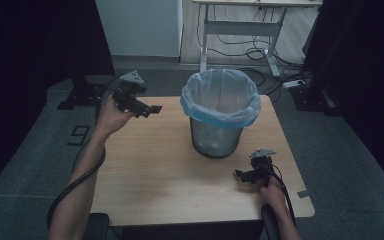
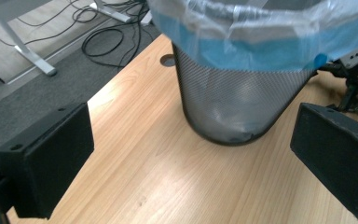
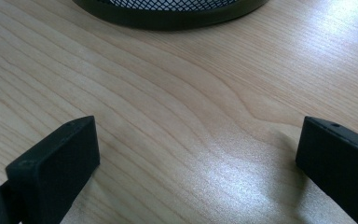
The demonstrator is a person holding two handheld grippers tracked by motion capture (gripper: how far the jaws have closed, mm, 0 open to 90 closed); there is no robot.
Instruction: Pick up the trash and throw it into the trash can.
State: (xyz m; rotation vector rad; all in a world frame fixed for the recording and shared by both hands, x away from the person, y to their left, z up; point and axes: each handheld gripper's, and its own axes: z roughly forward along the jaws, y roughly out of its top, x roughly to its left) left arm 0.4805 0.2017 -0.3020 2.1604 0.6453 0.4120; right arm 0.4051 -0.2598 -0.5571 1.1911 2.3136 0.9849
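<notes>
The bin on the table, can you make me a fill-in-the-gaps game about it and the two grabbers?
1. The mesh bin is lined with a ____ plastic bag.
2. The bin stands on a ____ table.
3. The jaws of the left gripper stand ____, with nothing between them.
4. The right gripper is low by the table, and between its jaws there is ____.

Missing words: blue; wooden; open; nothing
</notes>
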